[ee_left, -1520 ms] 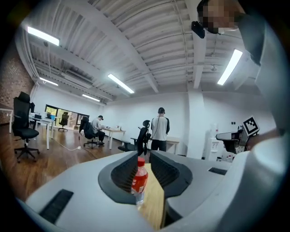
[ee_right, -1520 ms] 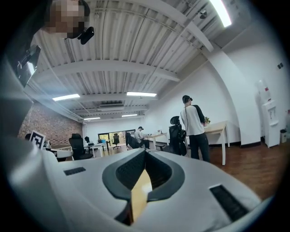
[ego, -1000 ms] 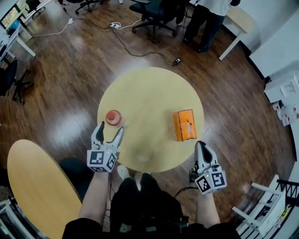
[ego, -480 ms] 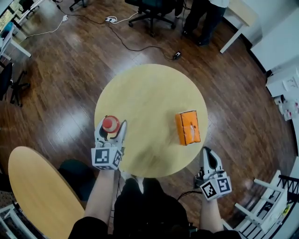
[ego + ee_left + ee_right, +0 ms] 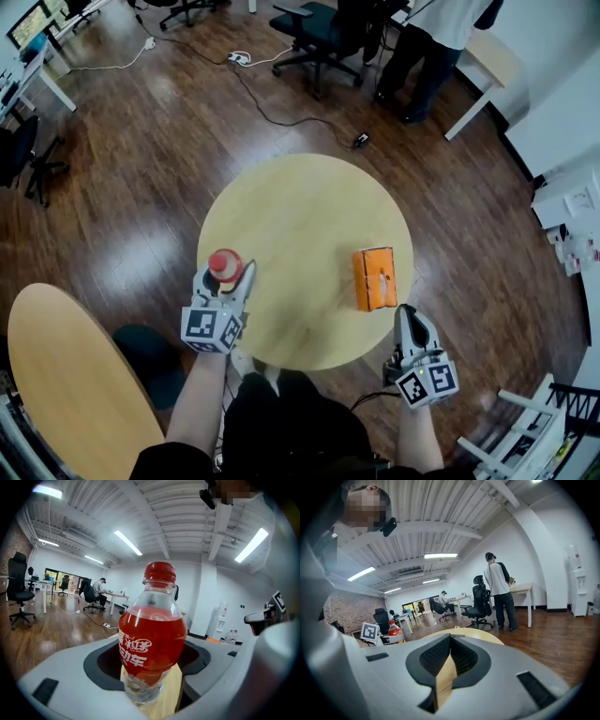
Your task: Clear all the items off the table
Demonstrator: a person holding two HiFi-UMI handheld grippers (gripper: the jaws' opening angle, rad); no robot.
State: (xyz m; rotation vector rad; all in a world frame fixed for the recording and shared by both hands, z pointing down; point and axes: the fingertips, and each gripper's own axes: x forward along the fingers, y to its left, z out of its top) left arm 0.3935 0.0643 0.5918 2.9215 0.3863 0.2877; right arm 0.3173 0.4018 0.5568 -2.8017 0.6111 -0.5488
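Red drink bottle (image 5: 225, 263) with white Chinese lettering, bench (image 5: 300, 211) at 8 o'clock, left gripper (image 5: 225, 275) jaws spread around it, orange box (image 5: 375, 278) at 3 o'clock, right gripper (image 5: 409, 314) jaws together, empty

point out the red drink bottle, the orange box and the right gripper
red drink bottle (image 5: 151, 639), left gripper view, on its red body
orange box (image 5: 375, 278), head view, middle of its top face
right gripper (image 5: 407, 314), head view, midway between its fingertips

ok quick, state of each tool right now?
Left tool: open, jaws either side of the red bottle, not yet clamped.
Right tool: closed, holding nothing.
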